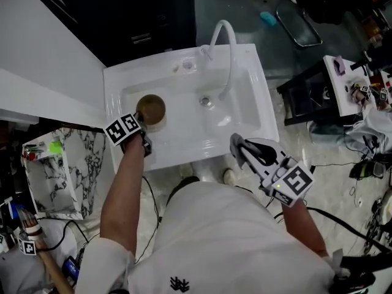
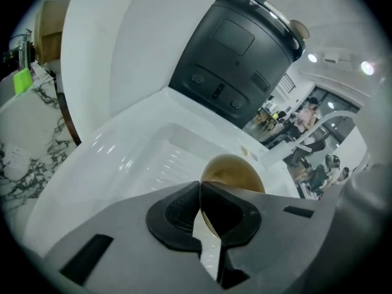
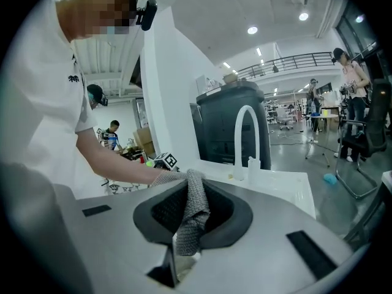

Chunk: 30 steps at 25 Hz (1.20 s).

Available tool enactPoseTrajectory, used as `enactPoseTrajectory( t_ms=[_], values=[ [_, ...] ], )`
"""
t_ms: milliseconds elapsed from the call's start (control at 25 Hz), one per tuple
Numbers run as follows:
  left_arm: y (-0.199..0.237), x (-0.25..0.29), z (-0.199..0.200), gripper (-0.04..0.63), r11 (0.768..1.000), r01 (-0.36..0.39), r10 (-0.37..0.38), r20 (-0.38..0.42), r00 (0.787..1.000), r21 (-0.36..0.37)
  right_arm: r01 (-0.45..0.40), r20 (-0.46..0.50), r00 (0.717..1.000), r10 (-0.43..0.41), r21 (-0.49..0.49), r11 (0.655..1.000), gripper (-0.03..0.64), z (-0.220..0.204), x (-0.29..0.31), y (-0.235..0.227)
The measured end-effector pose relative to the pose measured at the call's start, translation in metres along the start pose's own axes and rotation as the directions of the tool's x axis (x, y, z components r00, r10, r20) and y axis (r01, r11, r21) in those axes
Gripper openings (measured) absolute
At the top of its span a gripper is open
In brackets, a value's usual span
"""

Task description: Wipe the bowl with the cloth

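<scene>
The left gripper [image 1: 143, 130] is clamping its fingers on the near rim of the bowl [image 1: 150, 109], which is lying in the left part of the sink [image 1: 184, 157]; the grip is taking only a thin edge, so wiping pressure is likely to be twisting or slipping the bowl loose; the right gripper [image 1: 240, 149], just in front of the sink, is pinching the cloth [image 3: 188, 216] between closed fingers; its loose tail is at risk of pulling free.

Brown bowl [image 1: 150, 109] in sink [image 1: 184, 124]; grey cloth [image 3: 190, 219]
</scene>
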<state>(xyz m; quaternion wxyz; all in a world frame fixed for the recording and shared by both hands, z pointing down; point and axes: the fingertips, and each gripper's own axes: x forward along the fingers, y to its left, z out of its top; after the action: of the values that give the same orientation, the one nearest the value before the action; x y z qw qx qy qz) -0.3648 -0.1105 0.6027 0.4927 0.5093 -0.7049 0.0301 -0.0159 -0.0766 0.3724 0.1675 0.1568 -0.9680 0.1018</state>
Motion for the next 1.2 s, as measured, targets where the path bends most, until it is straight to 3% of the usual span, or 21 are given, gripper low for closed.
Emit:
enactPoseTrajectory(
  t_ms=[480,760,1040,1200],
  values=[
    [-0.117,-0.076,-0.091,0.02,0.99,0.107,-0.104,-0.037,0.994,0.09,-0.109,0.055,0.992,0.11,-0.031,0.994,0.037,-0.016,-0.056,-0.011],
    [-0.201,-0.109,-0.15,0.02,0.973,0.181,-0.17,-0.084,0.982,0.146,-0.181,0.052,0.981,0.185,-0.073,0.981,0.037,-0.026,-0.084,-0.018],
    [-0.272,-0.125,-0.195,0.02,0.955,0.225,-0.205,-0.119,0.972,0.193,-0.256,-0.038,0.967,0.254,-0.16,0.953,0.037,-0.047,-0.089,-0.018],
    [-0.295,-0.13,-0.215,0.02,0.947,0.232,-0.207,-0.129,0.97,0.222,-0.271,-0.12,0.961,0.249,-0.225,0.936,0.037,-0.067,-0.09,-0.019]
  ],
)
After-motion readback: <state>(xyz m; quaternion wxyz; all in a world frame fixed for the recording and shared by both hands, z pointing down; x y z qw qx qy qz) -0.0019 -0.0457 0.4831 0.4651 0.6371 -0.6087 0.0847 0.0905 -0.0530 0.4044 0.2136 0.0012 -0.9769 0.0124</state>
